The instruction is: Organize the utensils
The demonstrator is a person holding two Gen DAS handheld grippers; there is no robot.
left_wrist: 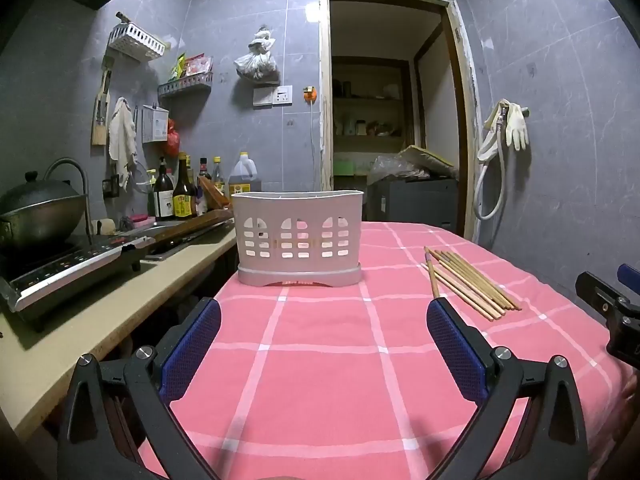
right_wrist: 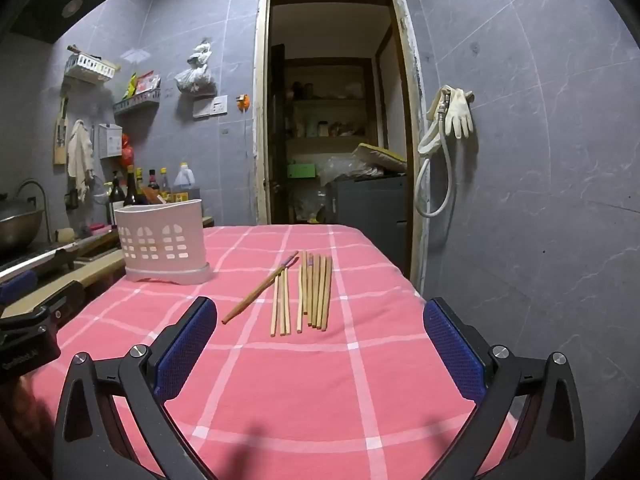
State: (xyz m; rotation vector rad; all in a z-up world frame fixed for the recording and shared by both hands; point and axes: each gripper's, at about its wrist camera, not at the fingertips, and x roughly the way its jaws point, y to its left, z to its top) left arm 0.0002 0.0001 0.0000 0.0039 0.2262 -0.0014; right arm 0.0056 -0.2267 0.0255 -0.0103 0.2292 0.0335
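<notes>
A white slotted utensil holder [left_wrist: 299, 238] stands upright at the far left of the pink checked tablecloth [left_wrist: 320, 360]; it also shows in the right wrist view [right_wrist: 164, 242]. Several wooden chopsticks [left_wrist: 468, 282] lie loose on the cloth to its right, also in the right wrist view [right_wrist: 304, 294]. My left gripper [left_wrist: 324, 320] is open and empty, facing the holder from some way back. My right gripper [right_wrist: 320, 318] is open and empty, just short of the chopsticks. The right gripper's body shows at the left wrist view's right edge [left_wrist: 612, 312].
A counter [left_wrist: 80, 312] left of the table carries an induction hob [left_wrist: 72, 268], a wok [left_wrist: 38, 212], a cutting board and several bottles [left_wrist: 180, 192]. A doorway [left_wrist: 392, 120] is behind the table. The grey tiled wall [right_wrist: 540, 200] stands close on the right.
</notes>
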